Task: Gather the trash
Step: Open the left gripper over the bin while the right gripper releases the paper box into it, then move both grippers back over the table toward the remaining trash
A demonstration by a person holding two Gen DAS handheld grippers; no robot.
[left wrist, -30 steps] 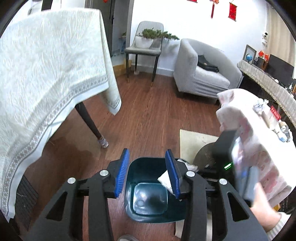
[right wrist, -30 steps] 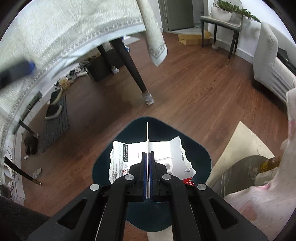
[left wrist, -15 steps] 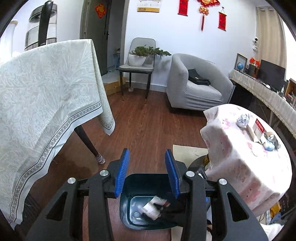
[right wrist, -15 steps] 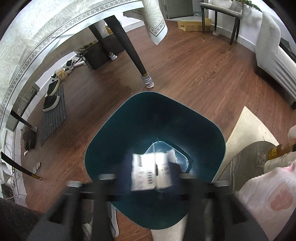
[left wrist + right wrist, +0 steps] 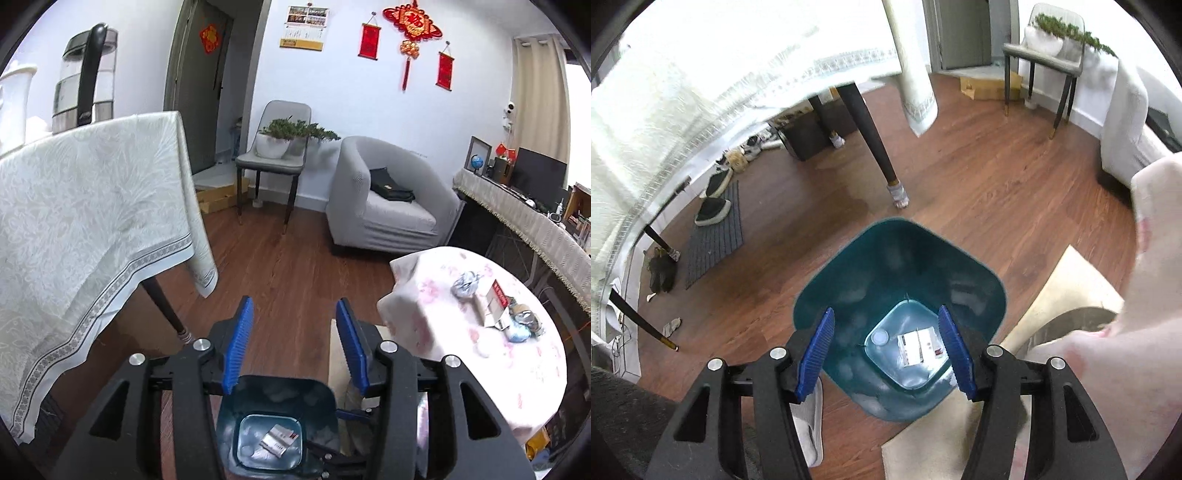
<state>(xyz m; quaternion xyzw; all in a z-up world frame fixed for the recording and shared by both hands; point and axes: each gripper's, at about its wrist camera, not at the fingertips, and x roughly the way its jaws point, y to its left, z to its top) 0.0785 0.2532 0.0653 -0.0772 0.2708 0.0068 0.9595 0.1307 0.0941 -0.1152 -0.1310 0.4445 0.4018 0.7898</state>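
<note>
Trash bin (image 5: 882, 258), dark teal, stands on the wood floor; the other places are told from it. Flat on its bottom lies a torn white wrapper (image 5: 921, 345) beside a small round white piece (image 5: 880, 337). Over its rim, the right gripper (image 5: 884, 349) has its jaws spread with nothing between them. Above its near side, the left gripper (image 5: 293, 345) has its jaws opening, also empty. Right of the bin, the round table (image 5: 436, 332) in a pink cloth holds crumpled foil (image 5: 466, 283) and a small carton (image 5: 496, 308)
</note>
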